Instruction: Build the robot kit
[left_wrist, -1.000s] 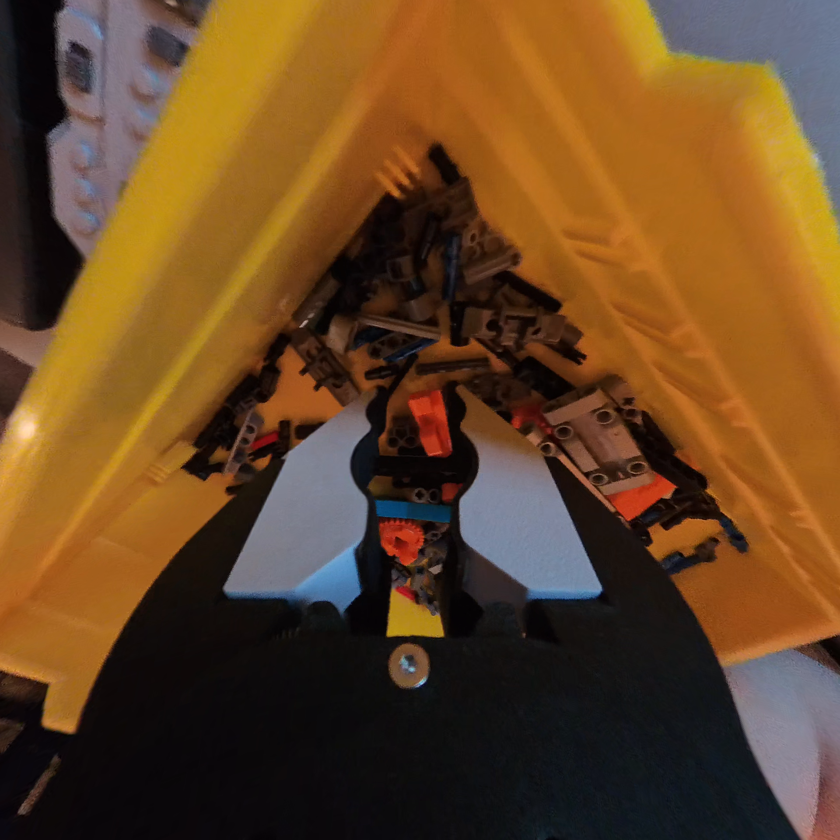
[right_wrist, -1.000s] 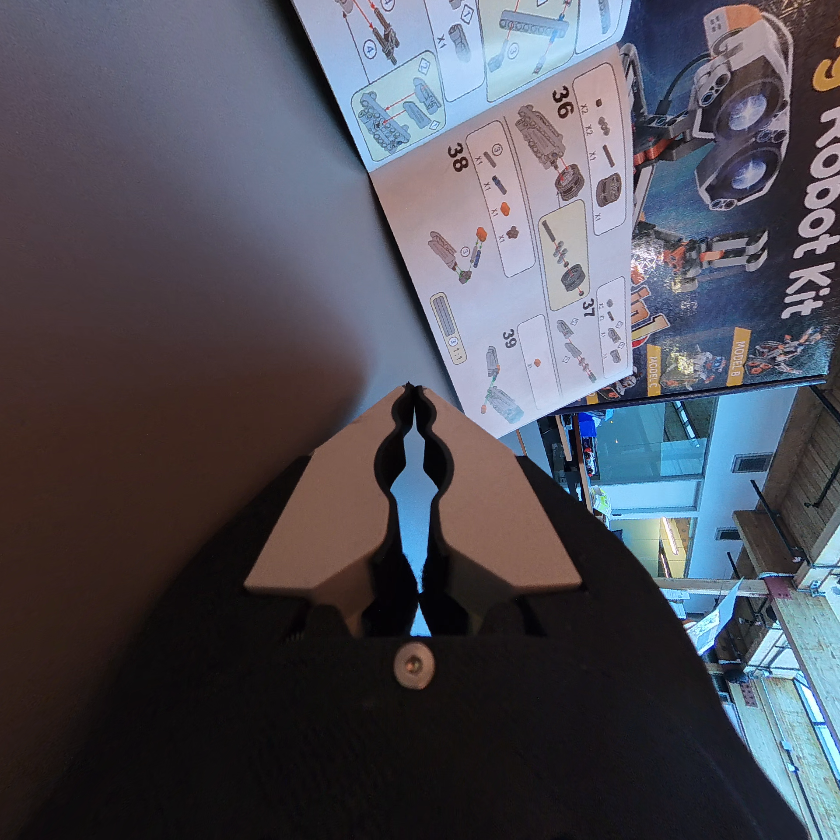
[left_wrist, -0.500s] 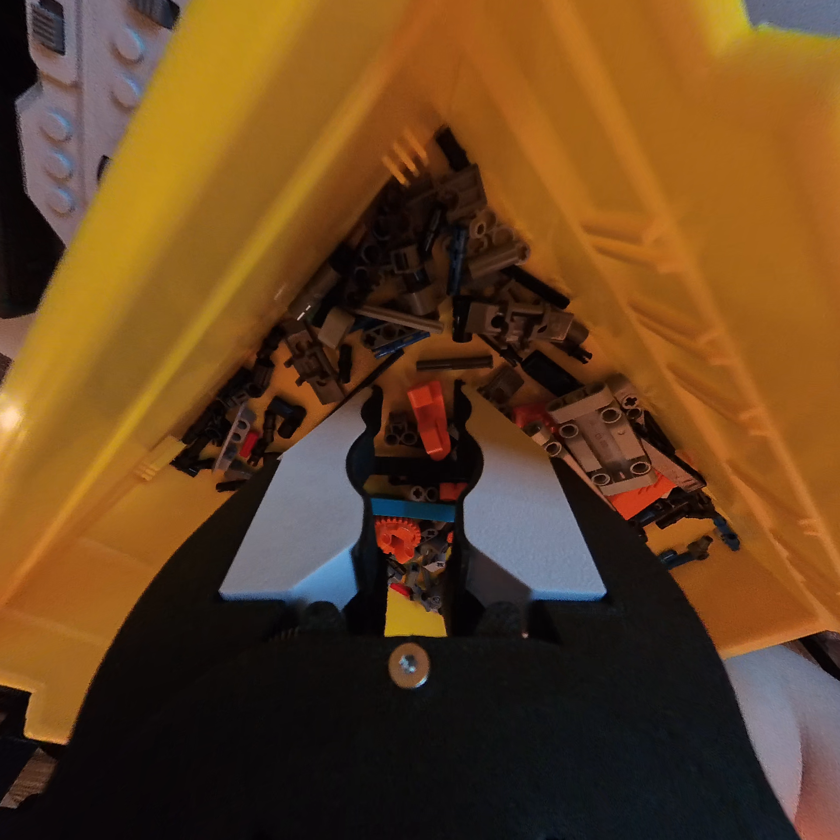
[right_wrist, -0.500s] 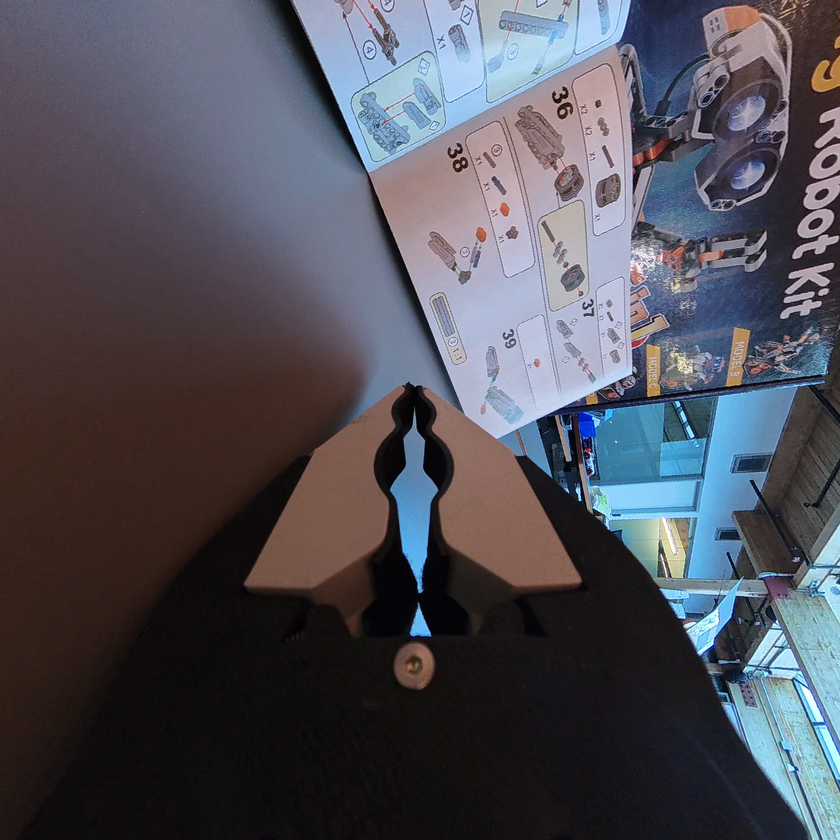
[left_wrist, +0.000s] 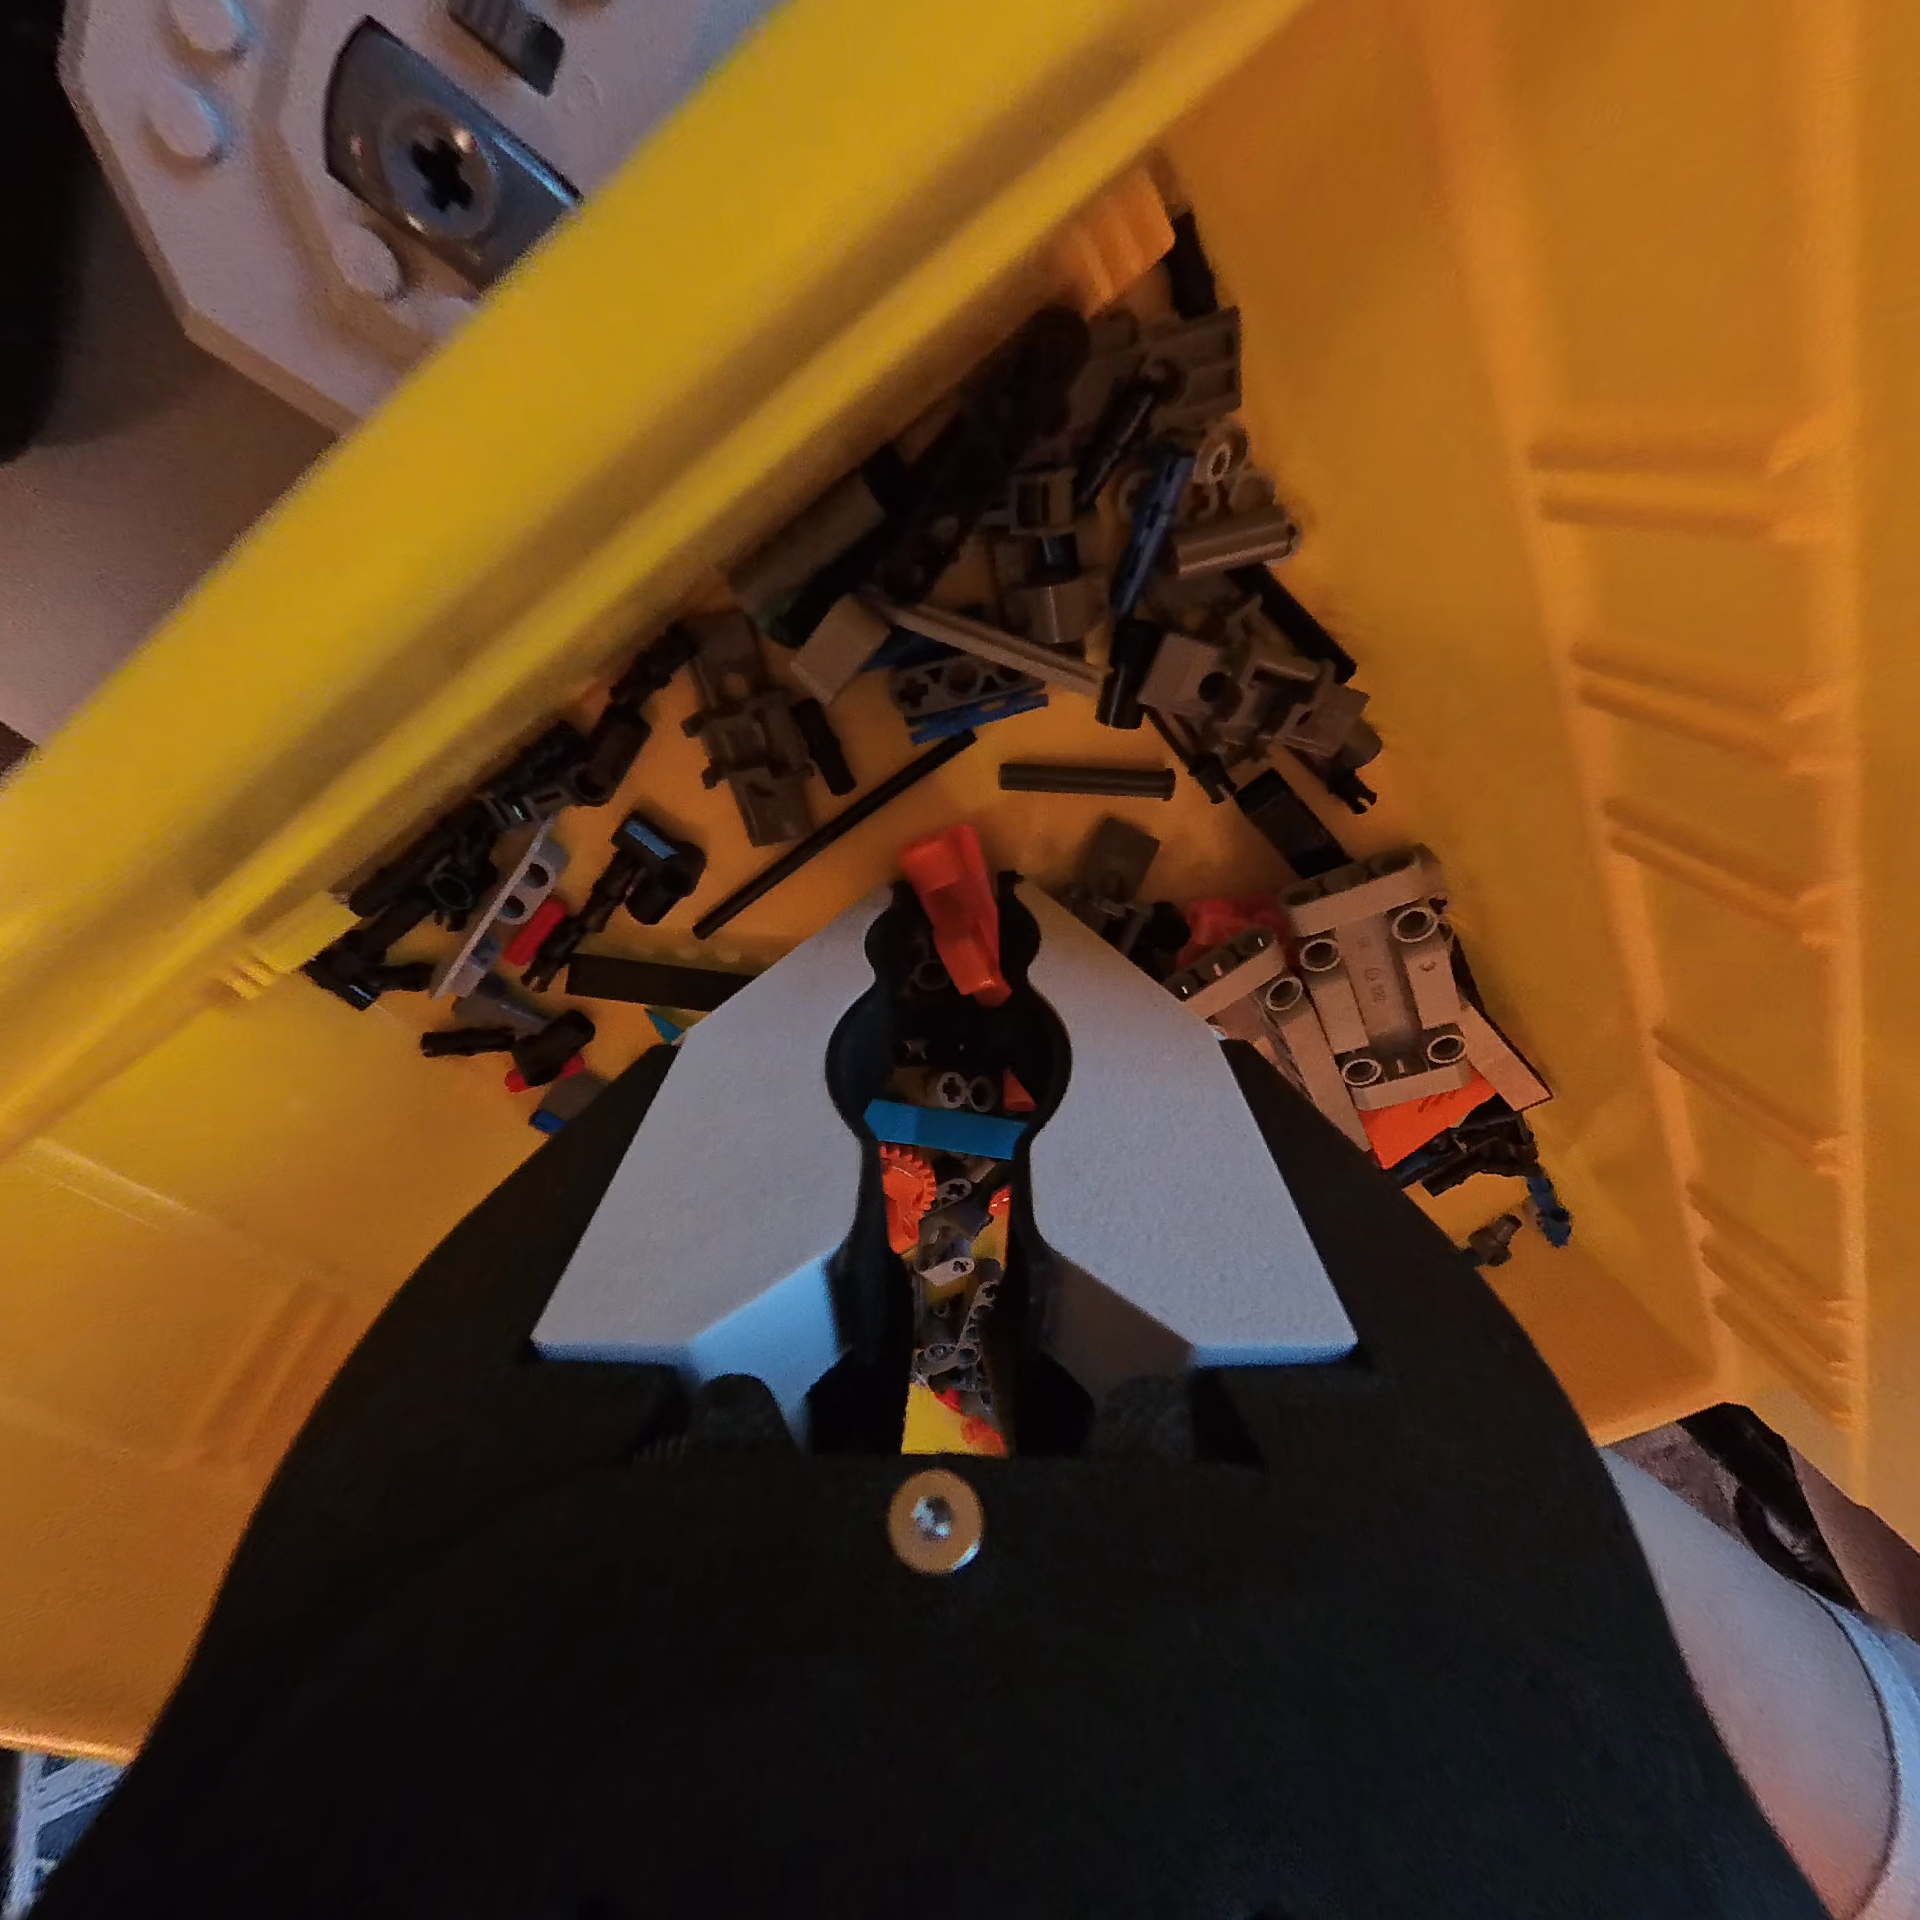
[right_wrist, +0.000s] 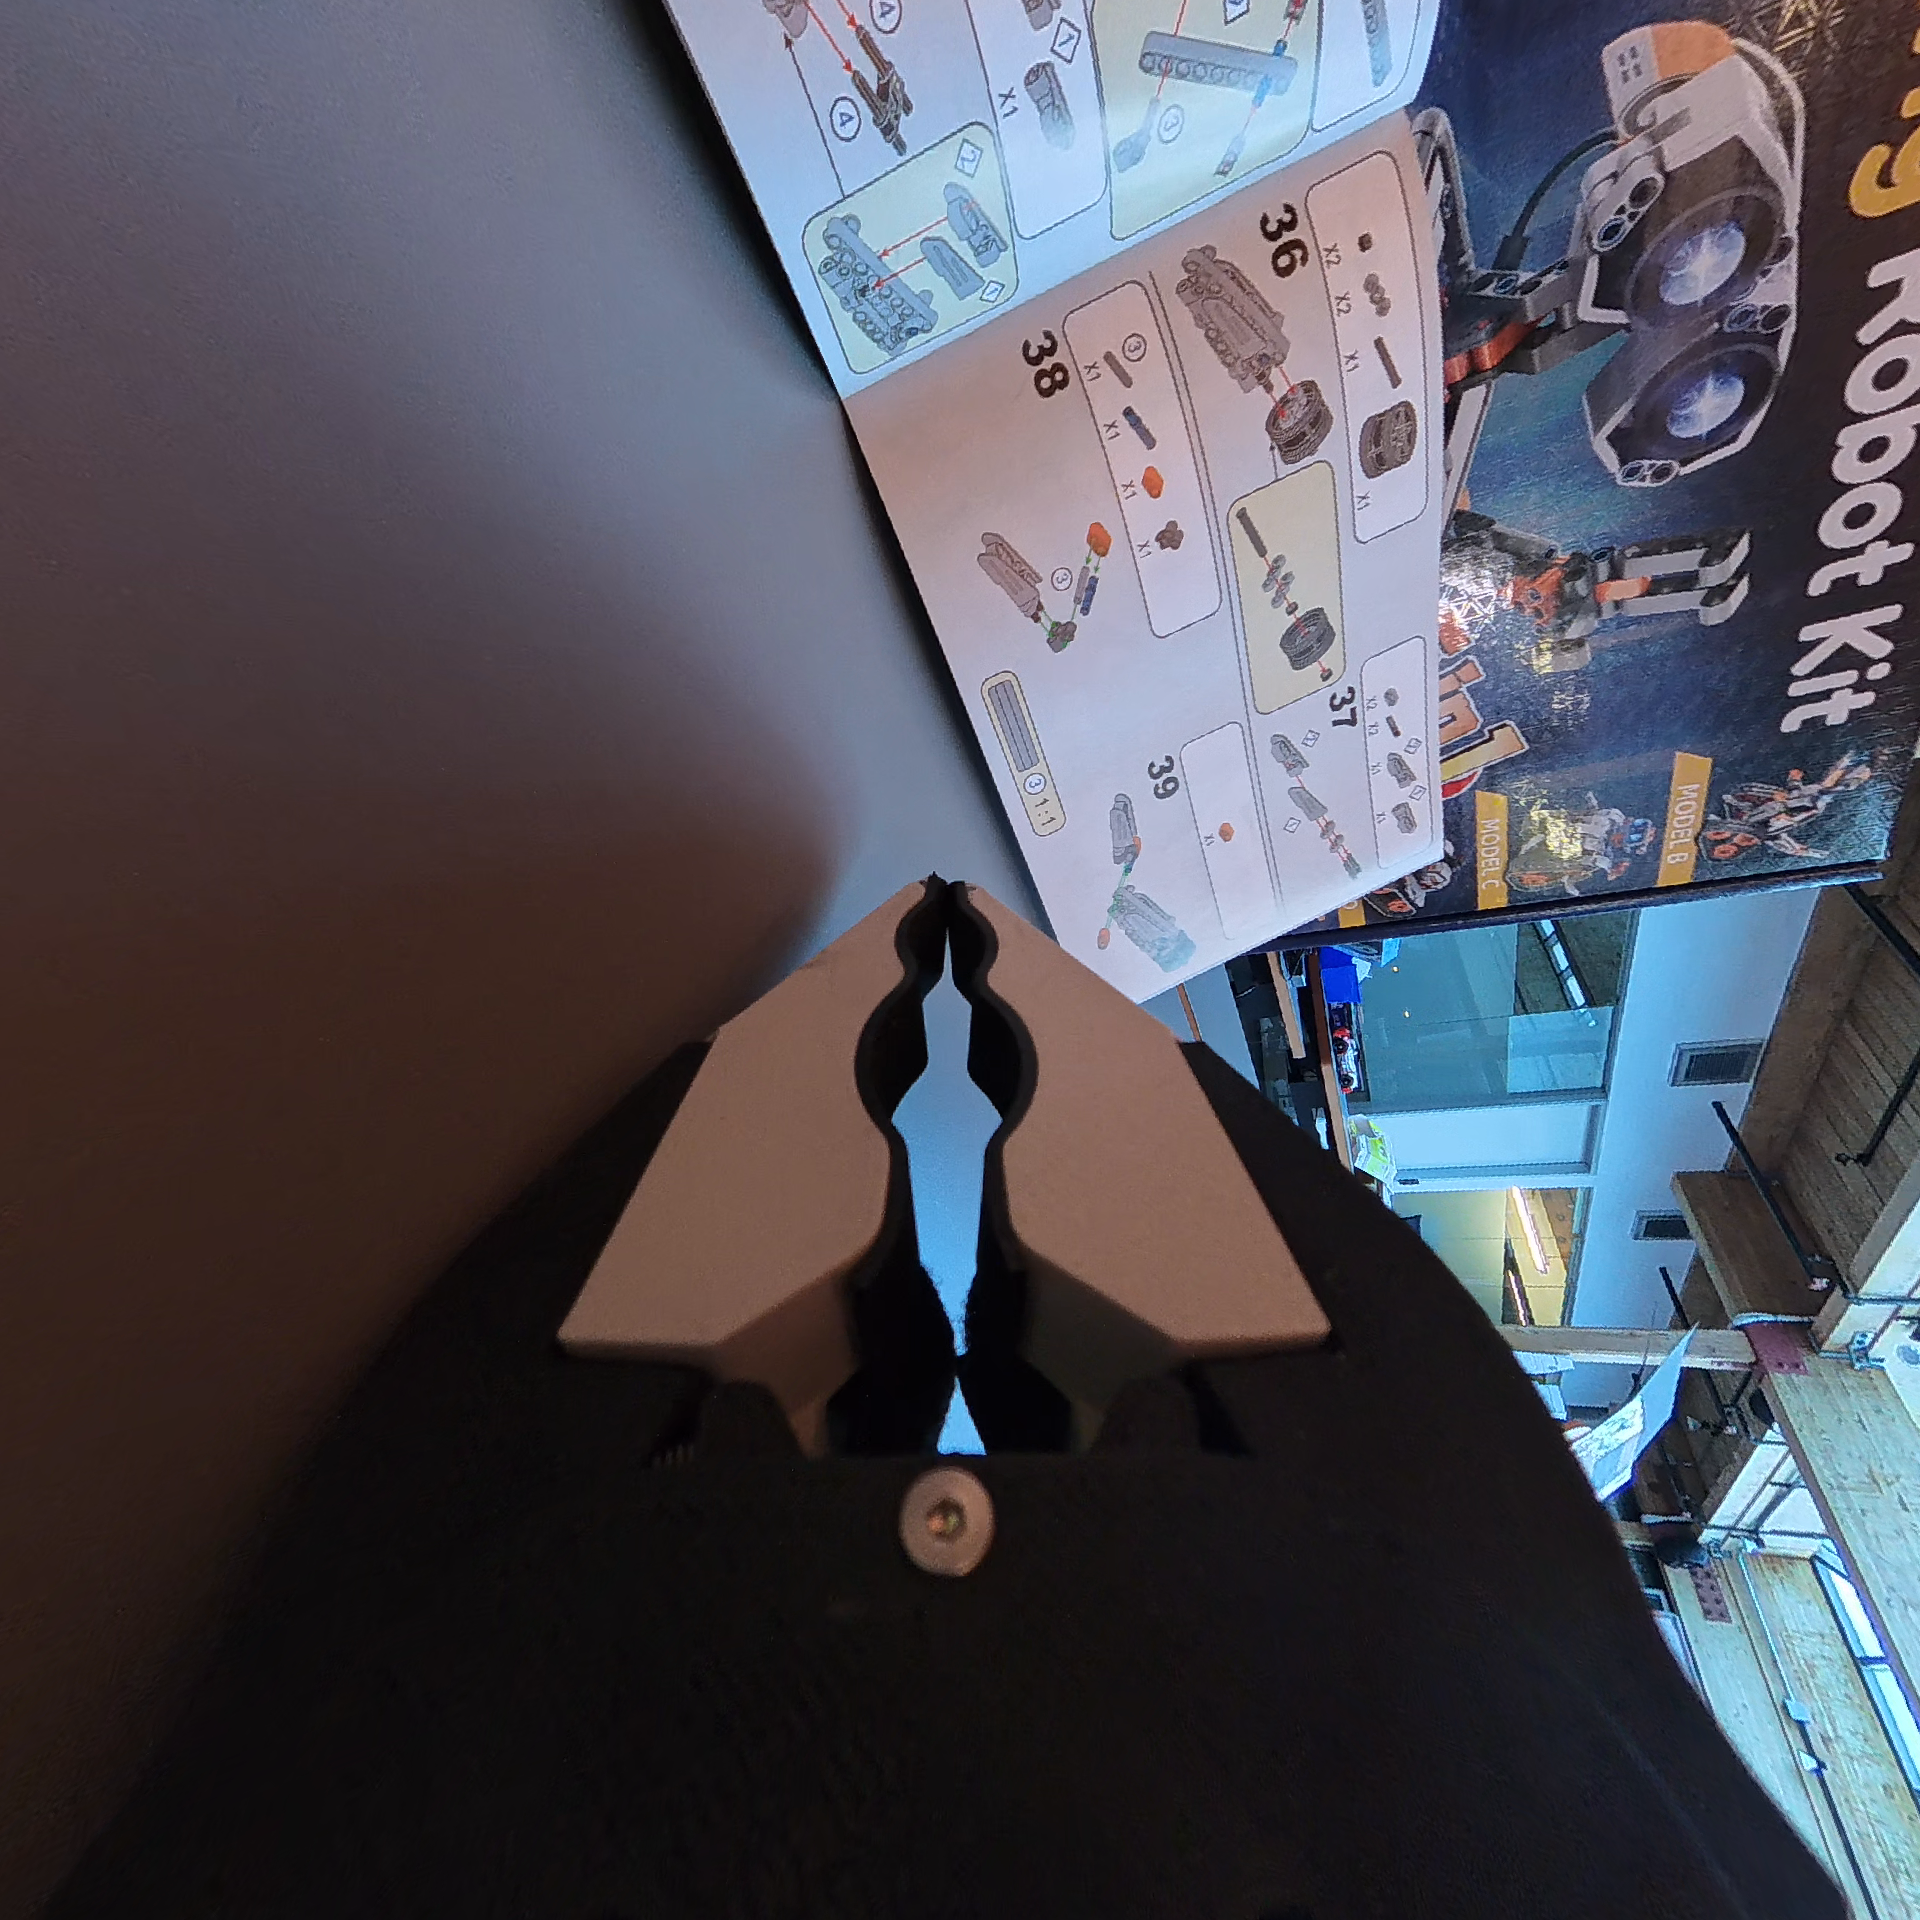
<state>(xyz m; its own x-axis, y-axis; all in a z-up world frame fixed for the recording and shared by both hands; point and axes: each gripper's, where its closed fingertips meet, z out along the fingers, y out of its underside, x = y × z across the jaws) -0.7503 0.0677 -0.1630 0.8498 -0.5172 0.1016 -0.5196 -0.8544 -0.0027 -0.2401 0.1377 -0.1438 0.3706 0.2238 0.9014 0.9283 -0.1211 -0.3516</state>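
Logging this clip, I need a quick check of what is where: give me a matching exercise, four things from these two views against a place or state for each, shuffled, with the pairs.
Things
1. left tongs
2. right tongs
3. instruction booklet
4. blue brick

Places or states
A. lies open, overlapping the kit box
B. tips closed together over the bare grey tabletop
C. seen crosswise in the gap between the left fingers
D. open inside the yellow bin, around an orange-red piece

Pairs: 1-D, 2-B, 3-A, 4-C
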